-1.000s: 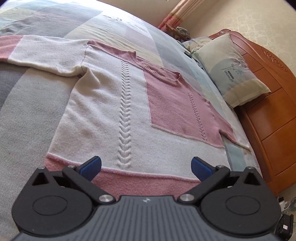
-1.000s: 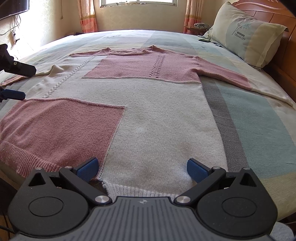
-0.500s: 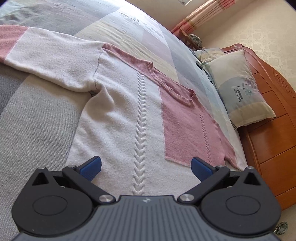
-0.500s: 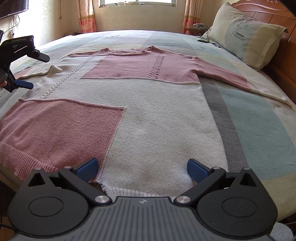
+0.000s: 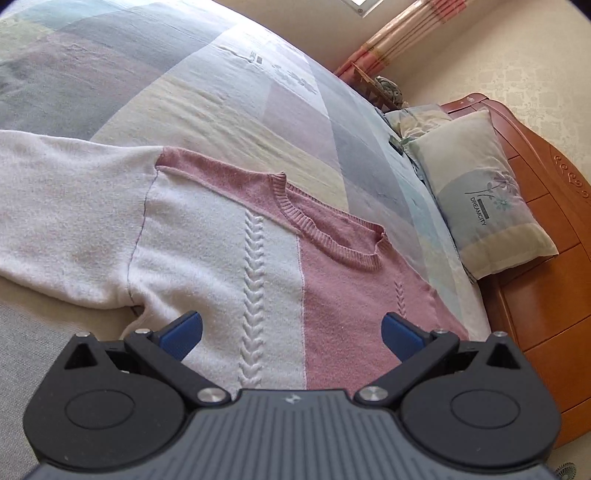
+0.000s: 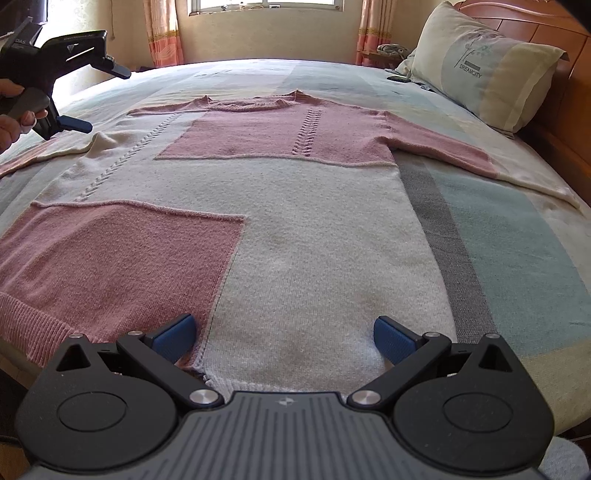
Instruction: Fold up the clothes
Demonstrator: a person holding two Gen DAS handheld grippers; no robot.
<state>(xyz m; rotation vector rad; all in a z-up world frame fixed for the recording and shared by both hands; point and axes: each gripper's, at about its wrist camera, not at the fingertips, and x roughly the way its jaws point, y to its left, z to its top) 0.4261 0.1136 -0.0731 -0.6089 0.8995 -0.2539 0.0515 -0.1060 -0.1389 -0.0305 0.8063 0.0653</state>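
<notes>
A pink and cream knitted sweater (image 6: 295,206) lies spread flat on the bed, neckline toward the window, both sleeves stretched out sideways. In the left wrist view I look down on the sweater (image 5: 221,251) at its neckline and its cream sleeve (image 5: 66,206). My left gripper (image 5: 291,334) hovers open over the chest by the armpit, nothing between its fingers. It also shows in the right wrist view as the left gripper (image 6: 99,92), held by a hand above the sleeve. My right gripper (image 6: 284,338) stands open over the sweater's bottom hem, empty.
The sweater rests on a patchwork bedspread (image 6: 517,236). A pillow (image 6: 484,66) leans on the wooden headboard (image 5: 546,280) at the right. Curtains (image 6: 162,33) and a window stand behind the bed. A small dark object (image 6: 397,78) lies near the pillow.
My left gripper has moved from the hem up along the sweater to the armpit and neckline, rising over the sleeve. The right gripper has stayed at the hem. Both stayed open.
</notes>
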